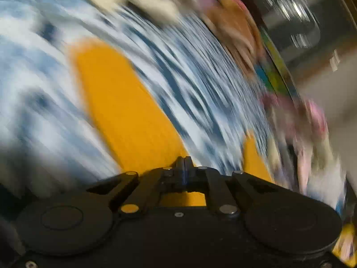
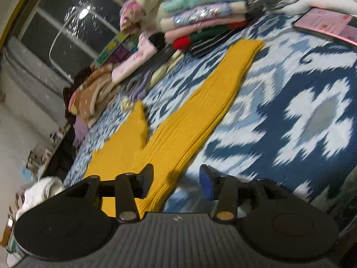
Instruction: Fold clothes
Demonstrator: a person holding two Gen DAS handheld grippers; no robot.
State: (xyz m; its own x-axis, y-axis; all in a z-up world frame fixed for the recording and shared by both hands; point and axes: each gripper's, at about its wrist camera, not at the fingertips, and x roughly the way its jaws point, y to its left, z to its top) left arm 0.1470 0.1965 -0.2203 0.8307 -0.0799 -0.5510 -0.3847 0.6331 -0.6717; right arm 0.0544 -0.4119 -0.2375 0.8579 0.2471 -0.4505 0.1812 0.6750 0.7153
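Clothes heaped along left edge of bed: brown spotted blanket, pink garment, then a neat stack of folded clothes further right. No bin or basket seen. Yellow garment lies flat on blue-and-white bedspread, running diagonally from the stack toward the camera. Right gripper stands released, nothing pinched; garment's near edge lies under its left finger and the gap. Left view badly blurred: left gripper clenched, over yellow cloth; whether it pinches cloth is unclear. Pink tablet far right.

No legible text or labels anywhere.
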